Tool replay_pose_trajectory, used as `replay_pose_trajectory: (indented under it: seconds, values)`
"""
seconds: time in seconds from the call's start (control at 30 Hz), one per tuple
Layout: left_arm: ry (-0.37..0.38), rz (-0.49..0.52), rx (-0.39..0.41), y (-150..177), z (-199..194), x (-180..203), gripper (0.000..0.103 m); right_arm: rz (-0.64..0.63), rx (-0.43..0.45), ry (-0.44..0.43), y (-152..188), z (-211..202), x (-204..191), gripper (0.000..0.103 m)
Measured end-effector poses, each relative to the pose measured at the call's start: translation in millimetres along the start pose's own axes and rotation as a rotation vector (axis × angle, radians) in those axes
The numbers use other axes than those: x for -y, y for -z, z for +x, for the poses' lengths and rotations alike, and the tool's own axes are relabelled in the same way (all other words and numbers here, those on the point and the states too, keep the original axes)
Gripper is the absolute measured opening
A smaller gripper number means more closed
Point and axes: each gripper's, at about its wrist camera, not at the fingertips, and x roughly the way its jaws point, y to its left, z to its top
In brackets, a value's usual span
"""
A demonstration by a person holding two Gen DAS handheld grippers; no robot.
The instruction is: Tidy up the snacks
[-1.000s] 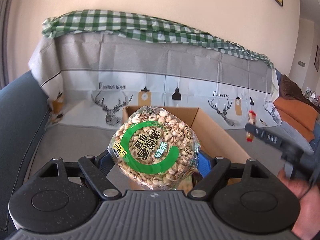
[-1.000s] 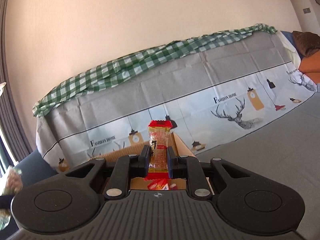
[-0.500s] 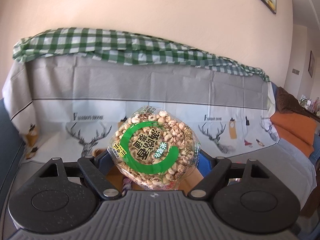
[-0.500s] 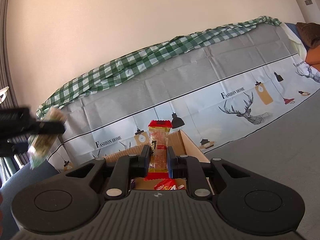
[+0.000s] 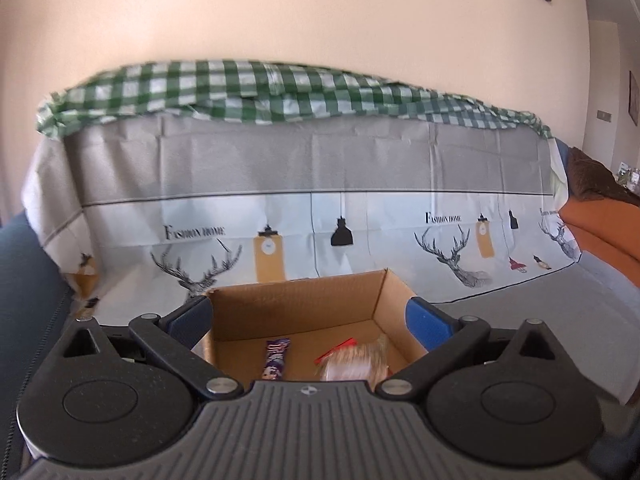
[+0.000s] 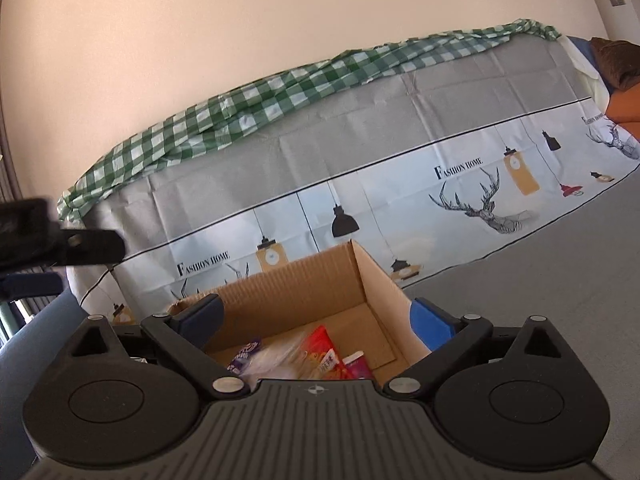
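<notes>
An open cardboard box [image 5: 296, 308] stands on the covered sofa seat, right below both grippers. In the left wrist view my left gripper [image 5: 308, 310] is opening wide, with nothing between its blue pads; below it a purple bar [image 5: 275, 360] lies on the box floor and a blurred pale pack [image 5: 356, 364] is beside it. My right gripper [image 6: 316, 306] is opening too and holds nothing. Under it the box [image 6: 304, 288] holds a red packet [image 6: 320, 354], a clear bag [image 6: 272, 360] and a pink pack [image 6: 356, 364]. A left gripper finger [image 6: 92, 246] shows at the left edge.
A grey deer-print cover [image 5: 320, 216] drapes the sofa back behind the box, with a green checked cloth [image 5: 240, 92] along its top. Grey seat [image 6: 540, 280] stretches right of the box. A dark blue armrest [image 5: 28, 272] is at the left and an orange cushion [image 5: 600, 236] far right.
Both grippers let go: the round puffed-grain pack left the left jaws and the red-topped bar left the right jaws, both now down in the box. The left gripper moved over the box.
</notes>
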Motion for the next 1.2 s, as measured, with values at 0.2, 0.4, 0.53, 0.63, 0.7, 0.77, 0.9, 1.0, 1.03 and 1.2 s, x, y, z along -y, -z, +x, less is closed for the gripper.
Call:
replay_pose_trajectory:
  seconds: [0.2, 0.4, 0.53, 0.63, 0.7, 0.77, 0.9, 1.0, 1.03, 1.2]
  values:
    - [-0.001, -0.028, -0.038, 23.5, -43.2, -7.0, 0.103, -0.019, -0.027, -0.001, 0.4, -13.2, -4.1, 0.102]
    - [-0.009, -0.131, -0.142, 50.6, -69.3, -21.6, 0.103, -0.029, -0.083, -0.009, 6.1, -47.2, -12.0, 0.102]
    - [-0.041, -0.136, -0.234, 70.4, -75.7, -25.9, 0.103, -0.073, -0.091, -0.014, 12.6, -74.0, -22.1, 0.102]
    - [-0.05, -0.13, -0.241, 82.5, -85.1, -28.4, 0.103, -0.079, -0.099, -0.013, 15.6, -85.1, -25.3, 0.102]
    - [-0.045, -0.136, -0.246, 89.1, -90.4, -30.0, 0.103, -0.079, -0.105, 0.002, 16.6, -88.4, -27.2, 0.102]
    - [-0.05, -0.137, -0.245, 94.6, -94.3, -31.1, 0.103, -0.085, -0.105, 0.012, 17.4, -90.7, -29.8, 0.102]
    - [-0.08, -0.131, -0.252, 105.4, -93.0, -33.2, 0.103, -0.101, -0.115, 0.028, 20.3, -94.2, -34.4, 0.102]
    - [-0.106, -0.153, -0.269, 111.3, -87.9, -35.7, 0.103, -0.113, -0.128, 0.029, 22.0, -97.9, -36.5, 0.102]
    - [-0.113, -0.158, -0.279, 112.6, -85.9, -35.5, 0.103, -0.116, -0.128, 0.028, 22.5, -100.2, -37.3, 0.102]
    - [-0.131, -0.168, -0.305, 114.2, -82.6, -30.9, 0.103, -0.177, -0.107, 0.044, 22.6, -108.3, -42.5, 0.102]
